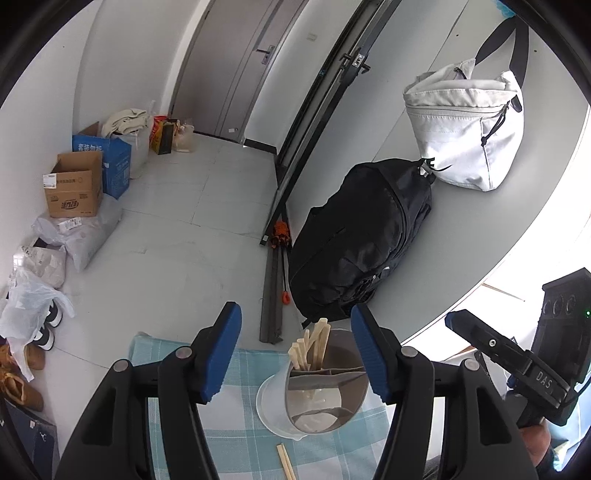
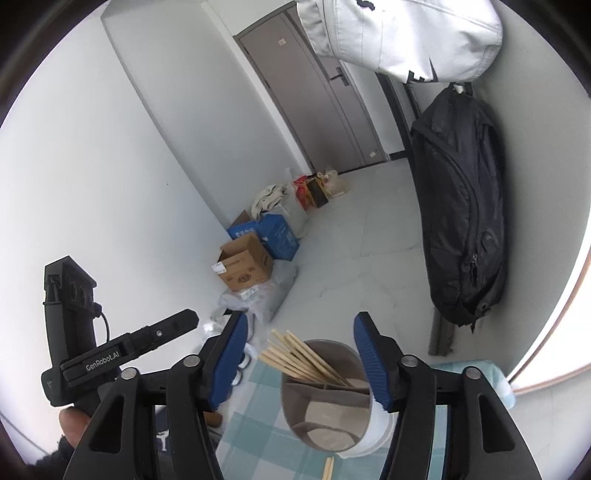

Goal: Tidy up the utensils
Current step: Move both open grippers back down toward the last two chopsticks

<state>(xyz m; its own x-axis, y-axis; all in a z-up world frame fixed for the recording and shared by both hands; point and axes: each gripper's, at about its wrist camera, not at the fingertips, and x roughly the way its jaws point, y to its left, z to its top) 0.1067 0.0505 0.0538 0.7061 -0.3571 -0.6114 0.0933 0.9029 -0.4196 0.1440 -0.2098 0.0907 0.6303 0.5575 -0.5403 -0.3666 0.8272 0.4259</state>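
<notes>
A bundle of chopsticks is already stood in the divided holder on the checked cloth. One pair remains lying just before the holder. Both claws, left and right, are released and empty.

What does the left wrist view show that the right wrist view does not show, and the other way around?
Only the left wrist view: shoes on the floor, and an orange-handled tool by the black rail.

Only the right wrist view: the black backpack hanging below the white bag.

Both: the chopsticks standing in the divided utensil holder on the checked cloth, a loose pair of chopsticks on the cloth, and the cardboard boxes.
</notes>
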